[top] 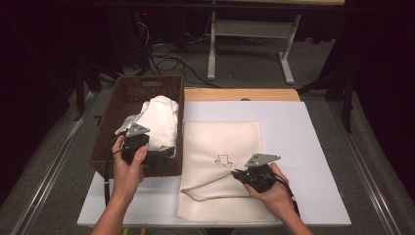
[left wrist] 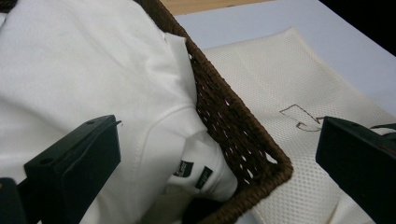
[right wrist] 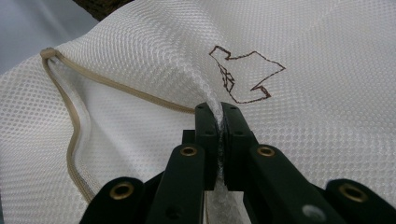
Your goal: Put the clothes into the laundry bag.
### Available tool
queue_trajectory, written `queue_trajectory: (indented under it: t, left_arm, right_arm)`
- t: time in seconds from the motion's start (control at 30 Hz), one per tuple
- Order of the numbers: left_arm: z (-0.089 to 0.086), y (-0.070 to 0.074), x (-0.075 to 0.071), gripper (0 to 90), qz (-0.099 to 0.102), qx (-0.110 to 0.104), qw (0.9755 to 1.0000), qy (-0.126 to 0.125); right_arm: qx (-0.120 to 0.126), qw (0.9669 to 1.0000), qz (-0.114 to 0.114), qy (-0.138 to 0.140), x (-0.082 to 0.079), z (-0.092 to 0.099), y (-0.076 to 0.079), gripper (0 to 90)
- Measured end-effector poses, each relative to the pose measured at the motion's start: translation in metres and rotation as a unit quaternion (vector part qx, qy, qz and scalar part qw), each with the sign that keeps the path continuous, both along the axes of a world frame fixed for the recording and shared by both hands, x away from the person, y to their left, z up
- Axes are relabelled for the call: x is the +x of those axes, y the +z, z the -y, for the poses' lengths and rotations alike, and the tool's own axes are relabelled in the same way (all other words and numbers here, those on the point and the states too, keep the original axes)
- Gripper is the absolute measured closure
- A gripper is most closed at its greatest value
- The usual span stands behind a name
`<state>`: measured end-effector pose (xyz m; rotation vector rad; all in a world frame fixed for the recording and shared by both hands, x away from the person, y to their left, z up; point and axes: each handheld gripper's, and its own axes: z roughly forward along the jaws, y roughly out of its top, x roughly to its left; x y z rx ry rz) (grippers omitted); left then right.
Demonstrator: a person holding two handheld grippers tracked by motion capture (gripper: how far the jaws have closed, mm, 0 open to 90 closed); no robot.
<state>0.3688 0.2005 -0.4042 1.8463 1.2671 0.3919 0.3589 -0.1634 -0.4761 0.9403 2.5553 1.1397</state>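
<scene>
A brown wicker basket (top: 128,93) at the table's left holds a crumpled white garment (top: 161,117), whose collar labels (left wrist: 194,172) lie near the basket's corner (left wrist: 275,163). My left gripper (top: 168,152) hovers over that near right corner, and its jaws (left wrist: 217,135) stand wide open with nothing between them. A cream mesh bag (top: 222,142) with a brown outline drawing (top: 223,160) lies flat beside the basket. My right gripper (top: 236,174) is shut on a pinched fold of the bag's top layer (right wrist: 217,109), just below the drawing (right wrist: 243,77). A tan edge band (right wrist: 74,135) curves along the bag's mouth.
The bag lies on a white board (top: 303,147), with a wooden strip (top: 240,94) along its far edge. Beyond the table stand a white desk frame (top: 249,34) and loose cables (top: 166,58) on the grey floor. Bare board runs right of the bag.
</scene>
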Motion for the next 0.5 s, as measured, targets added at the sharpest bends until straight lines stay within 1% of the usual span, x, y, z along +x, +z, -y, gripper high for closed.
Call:
queue_trajectory:
  t: [0.1, 0.13, 0.2, 0.33, 0.4, 0.5]
  left_arm:
    - [-0.004, 0.000, 0.014, 0.1, -0.006, -0.015, 0.9999, 0.004]
    - [-0.005, -0.001, 0.021, 0.0, -0.012, -0.017, 0.9997, 0.009]
    - [-0.007, -0.001, 0.031, 0.0, -0.020, -0.020, 0.9995, 0.011]
    - [-0.008, -0.001, 0.048, 0.0, -0.020, -0.014, 0.9995, 0.019]
    - [-0.008, 0.000, 0.053, 0.1, -0.018, -0.006, 0.9994, 0.028]
    - [-0.011, 0.000, 0.065, 0.0, -0.026, -0.008, 0.9989, 0.037]
  right_arm:
    - [0.006, 1.0000, -0.001, 0.000, 0.000, 0.001, 0.000, 87.8]
    - [0.005, 1.0000, -0.002, 0.001, 0.001, 0.002, 0.000, 87.8]
    - [0.005, 1.0000, -0.002, 0.004, 0.001, 0.002, -0.001, 87.8]
    - [0.004, 1.0000, -0.002, 0.006, 0.001, 0.002, -0.001, 87.8]
    - [0.005, 1.0000, -0.002, 0.007, 0.001, 0.002, -0.001, 87.8]
    - [0.005, 1.0000, -0.003, 0.007, 0.001, 0.002, -0.002, 87.9]
